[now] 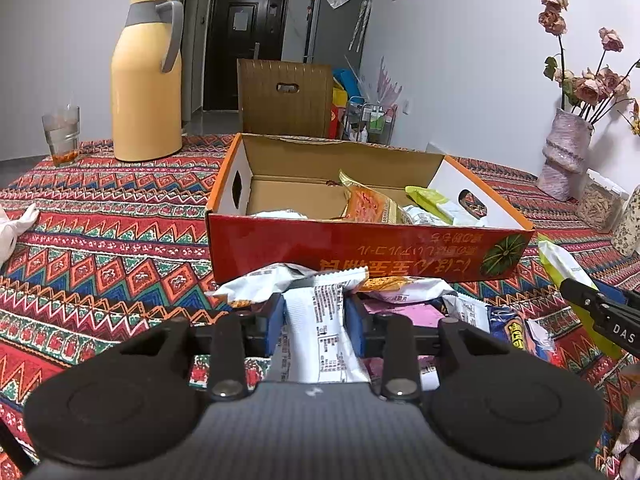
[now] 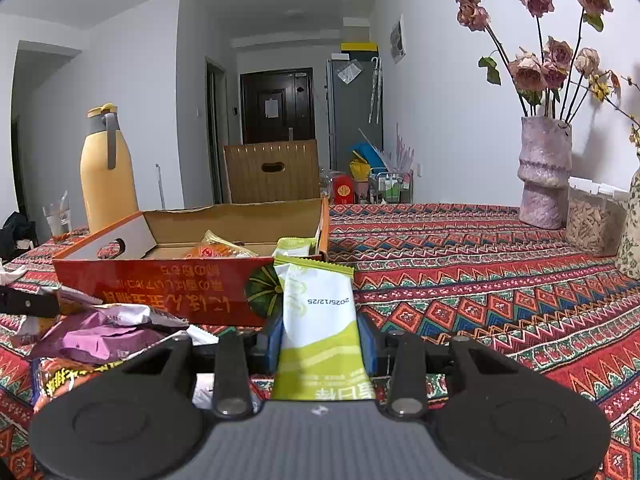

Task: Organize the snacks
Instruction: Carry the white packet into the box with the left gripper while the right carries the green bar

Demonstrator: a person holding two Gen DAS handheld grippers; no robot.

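Clamping a white printed snack packet (image 1: 316,320), the left hand-held gripper (image 1: 314,316) is hovering over loose packets on the patterned worktop (image 1: 120,240). Alongside, the right hand-held gripper (image 2: 320,336) is gripping a green-and-white sachet (image 2: 320,320). Each packet probably needs lifting clear over the near wall before letting go. Beyond, the red cardboard box (image 1: 360,248) is holding orange and green packets.

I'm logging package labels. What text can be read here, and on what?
"2025/12/25": upside down on the green-and-white packet in the right tool.
"DAS": on the right tool's finger, left wrist view.
Box front: large upside-down characters, not legible to me.
White packet in the left tool: print too small.
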